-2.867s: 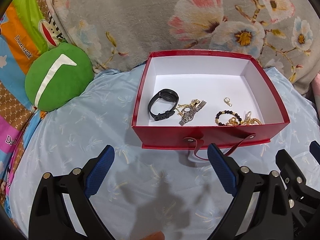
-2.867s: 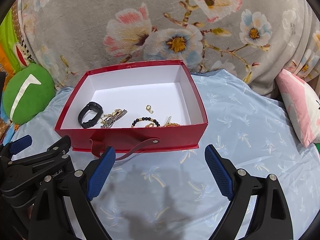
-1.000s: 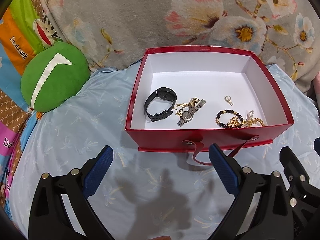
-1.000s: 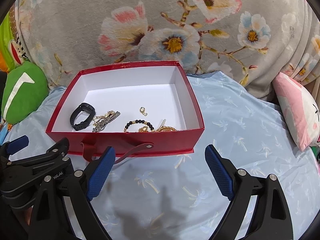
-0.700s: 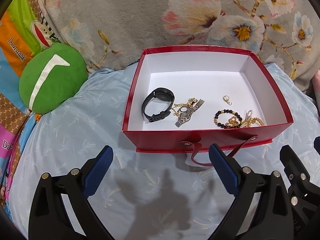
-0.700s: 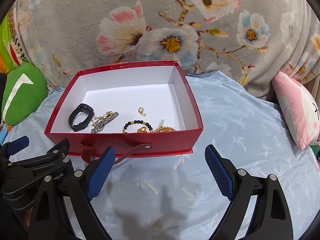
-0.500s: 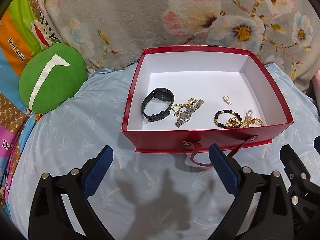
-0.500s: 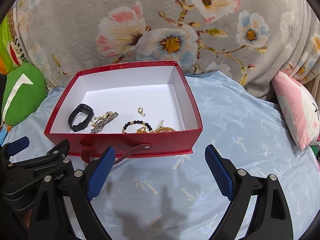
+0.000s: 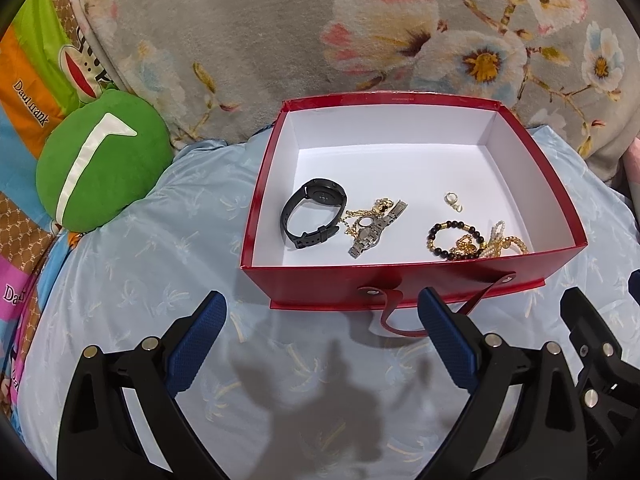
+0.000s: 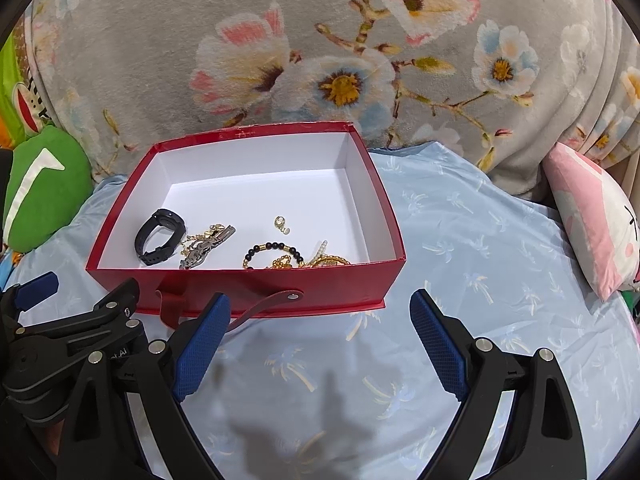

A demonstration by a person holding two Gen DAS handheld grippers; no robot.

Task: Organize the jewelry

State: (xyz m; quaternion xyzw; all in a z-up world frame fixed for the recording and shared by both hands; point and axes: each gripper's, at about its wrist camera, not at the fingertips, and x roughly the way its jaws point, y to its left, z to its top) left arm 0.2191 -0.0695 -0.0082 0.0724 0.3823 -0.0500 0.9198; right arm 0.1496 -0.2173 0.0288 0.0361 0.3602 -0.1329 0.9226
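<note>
An open red box (image 9: 400, 278) (image 10: 248, 284) with a white inside stands on a light blue sheet. In it lie a black smartwatch (image 9: 314, 212) (image 10: 160, 236), a silver watch tangled with gold chain (image 9: 372, 228) (image 10: 204, 248), a small ring (image 9: 451, 199) (image 10: 281, 222), a black and gold bead bracelet (image 9: 454, 236) (image 10: 272, 254) and a pile of gold and pearl pieces (image 9: 500, 242) (image 10: 328, 258). My left gripper (image 9: 322, 336) and my right gripper (image 10: 320, 332) are open and empty, just in front of the box's near wall.
A green round cushion (image 9: 100, 164) (image 10: 40, 188) lies left of the box. A grey flowered blanket (image 9: 320, 48) rises behind it. A pink pillow (image 10: 588, 216) lies at the right. The box's red strap handle (image 9: 400, 320) hangs off its near wall.
Both grippers have risen slightly, so I look a little more down into the box. The jewelry has not moved. Both grippers stay open.
</note>
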